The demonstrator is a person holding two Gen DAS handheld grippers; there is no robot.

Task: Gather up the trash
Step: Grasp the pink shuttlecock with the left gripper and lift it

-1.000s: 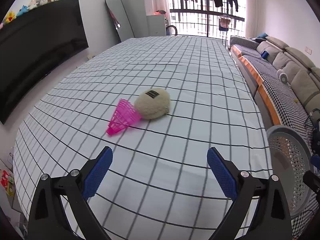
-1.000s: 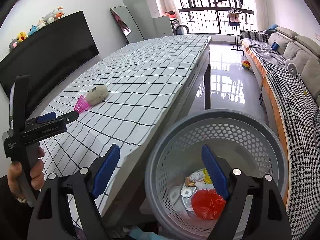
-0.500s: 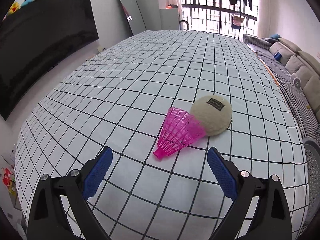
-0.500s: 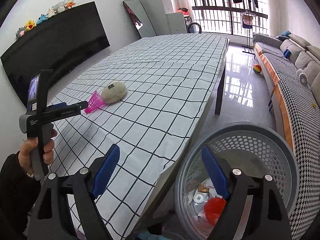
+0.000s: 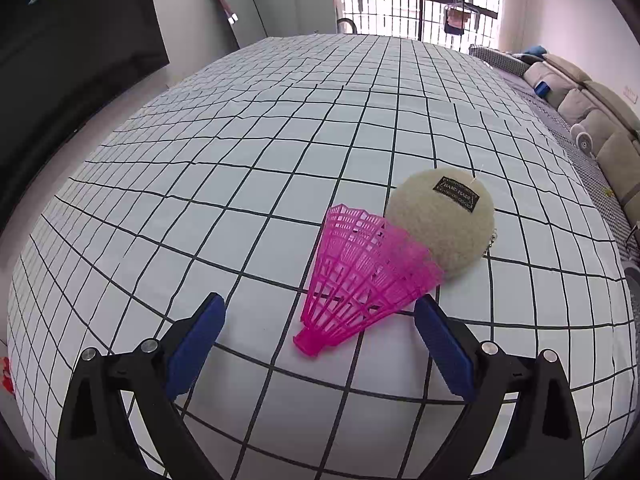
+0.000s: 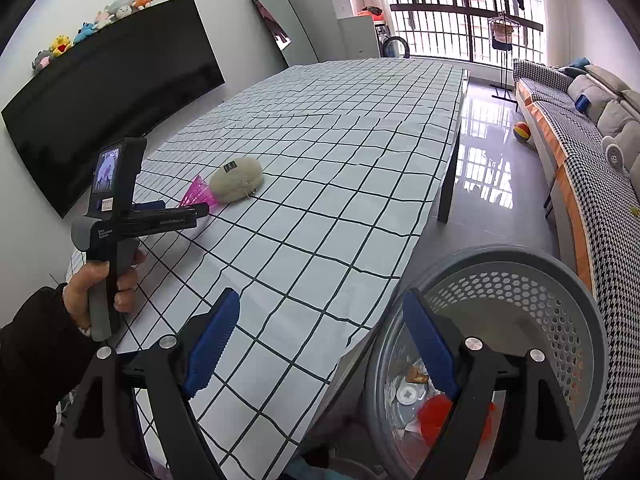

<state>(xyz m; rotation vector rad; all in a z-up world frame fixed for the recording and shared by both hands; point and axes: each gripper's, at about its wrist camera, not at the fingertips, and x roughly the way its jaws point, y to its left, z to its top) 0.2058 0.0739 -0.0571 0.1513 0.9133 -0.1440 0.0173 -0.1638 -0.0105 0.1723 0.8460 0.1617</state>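
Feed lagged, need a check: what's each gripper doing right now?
Left gripper: open, holding nothing, pink shuttlecock just ahead of its jaws.
Right gripper: open, holding nothing.

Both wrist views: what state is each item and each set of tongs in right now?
Pink shuttlecock: lying on its side on the checked tablecloth, touching the plush pouch.
Plush pouch: resting on the cloth, untouched.
Left tongs: open, empty, shuttlecock between them.
Right tongs: open, empty.
Grey basket: upright, trash inside.
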